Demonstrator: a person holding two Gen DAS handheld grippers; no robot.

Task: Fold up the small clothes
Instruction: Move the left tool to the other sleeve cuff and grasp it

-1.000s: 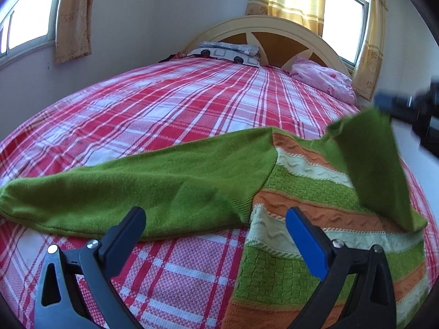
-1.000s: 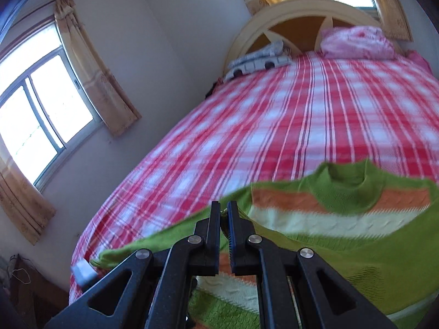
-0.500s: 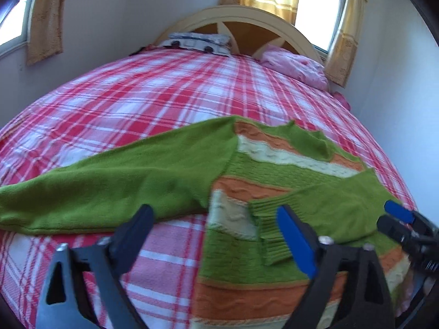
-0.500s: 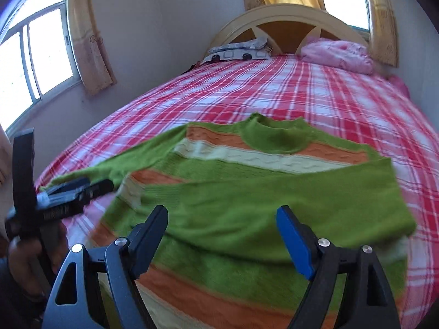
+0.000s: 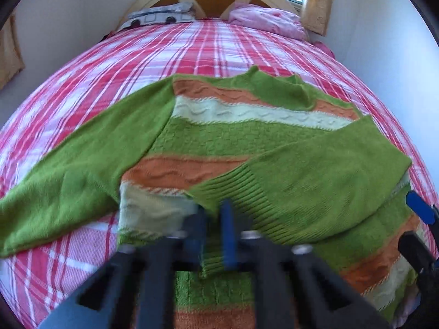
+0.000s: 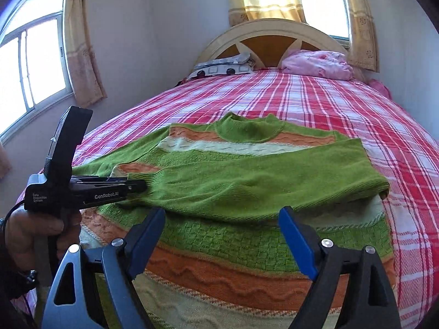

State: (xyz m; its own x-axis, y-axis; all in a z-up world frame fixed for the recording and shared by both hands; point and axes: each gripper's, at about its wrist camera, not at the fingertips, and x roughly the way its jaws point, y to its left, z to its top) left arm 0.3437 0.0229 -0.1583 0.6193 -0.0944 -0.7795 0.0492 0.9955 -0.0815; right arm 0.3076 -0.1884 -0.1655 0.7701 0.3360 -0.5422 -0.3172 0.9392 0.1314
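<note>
A sweater (image 6: 247, 164) lies flat on the bed (image 6: 301, 104), its collar toward the headboard (image 6: 271, 35) and its hem nearest the cameras. One sleeve (image 6: 260, 186) lies folded across the sweater's body; the other sleeve (image 5: 68, 178) stretches out to the left over the bedcover. Two pillows sit at the head of the bed (one (image 6: 222, 65) left, one (image 6: 318, 63) right). The left gripper (image 6: 137, 186) meets the folded sleeve's cuff; the right gripper (image 6: 222, 230) stands over the sweater's lower part.

Window daylight, fisheye edges, blurred foreground
</note>
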